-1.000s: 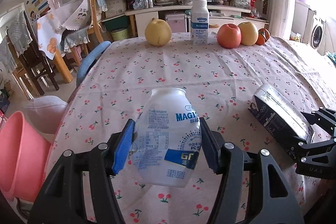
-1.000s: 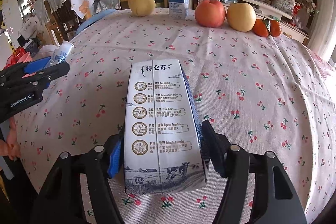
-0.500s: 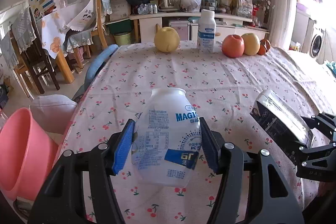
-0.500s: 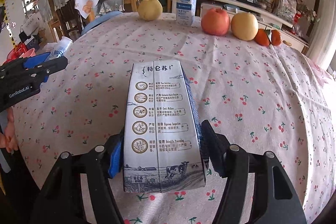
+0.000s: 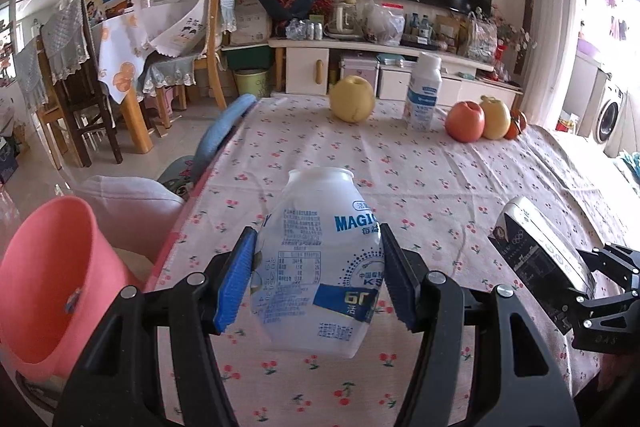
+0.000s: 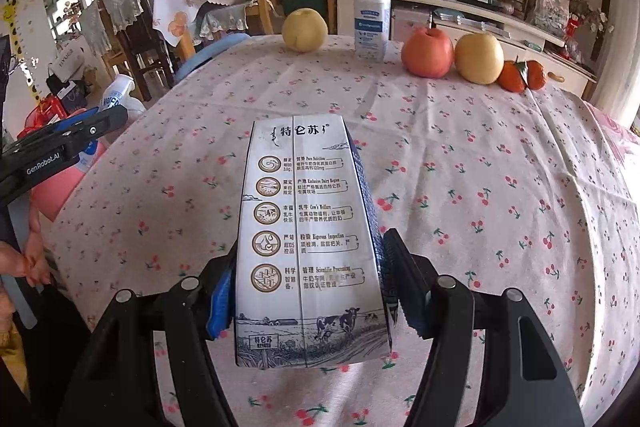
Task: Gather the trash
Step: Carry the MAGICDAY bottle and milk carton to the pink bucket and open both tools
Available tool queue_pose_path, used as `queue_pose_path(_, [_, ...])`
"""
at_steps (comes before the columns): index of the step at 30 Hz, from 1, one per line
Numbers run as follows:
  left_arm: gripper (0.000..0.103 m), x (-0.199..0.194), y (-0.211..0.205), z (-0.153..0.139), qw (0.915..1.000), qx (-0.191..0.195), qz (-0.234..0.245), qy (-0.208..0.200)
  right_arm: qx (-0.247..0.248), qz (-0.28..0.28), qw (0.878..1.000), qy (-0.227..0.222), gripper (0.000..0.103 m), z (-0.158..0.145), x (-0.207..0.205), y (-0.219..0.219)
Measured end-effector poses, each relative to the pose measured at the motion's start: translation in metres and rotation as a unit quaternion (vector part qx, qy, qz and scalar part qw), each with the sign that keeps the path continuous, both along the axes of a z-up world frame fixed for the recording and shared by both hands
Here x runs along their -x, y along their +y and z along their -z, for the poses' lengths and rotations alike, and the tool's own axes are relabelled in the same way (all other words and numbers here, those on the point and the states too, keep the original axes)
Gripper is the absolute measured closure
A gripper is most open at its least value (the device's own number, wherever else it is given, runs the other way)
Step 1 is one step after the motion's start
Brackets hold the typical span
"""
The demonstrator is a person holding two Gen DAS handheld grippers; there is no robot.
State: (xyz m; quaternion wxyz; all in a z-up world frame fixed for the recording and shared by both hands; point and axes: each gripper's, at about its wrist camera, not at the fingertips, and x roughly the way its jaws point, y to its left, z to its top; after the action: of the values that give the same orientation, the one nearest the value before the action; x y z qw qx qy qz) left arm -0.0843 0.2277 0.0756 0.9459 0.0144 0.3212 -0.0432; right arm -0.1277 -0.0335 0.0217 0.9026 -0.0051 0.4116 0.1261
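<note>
Left gripper (image 5: 316, 279) clamped on a white plastic bottle (image 5: 320, 259), held above the table (image 5: 400, 179) near its left edge, beside a pink bucket (image 5: 48, 275). Right gripper (image 6: 308, 291) clamped on a milk carton (image 6: 308, 239), raised over the cherry-print cloth.

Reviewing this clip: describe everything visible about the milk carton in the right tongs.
The milk carton is a tall white paperboard box with dark blue sides, Chinese lettering on top, five round brown icons beside text, and a cow-and-farm drawing at its near end. It looks intact, lying lengthwise along the right tongs, whose blue pads press both sides. It is held above the cherry-print tablecloth; it also shows in the left view.
</note>
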Motion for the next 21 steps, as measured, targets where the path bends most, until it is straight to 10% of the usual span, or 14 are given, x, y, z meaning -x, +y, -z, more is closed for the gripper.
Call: queue_pose_path(21, [0.042, 0.015, 0.061, -0.026, 0.9967, 0.030, -0.061, -0.042, 0.024, -0.058, 0.997, -0.039, 0.037, -0.042, -0.001, 0.079])
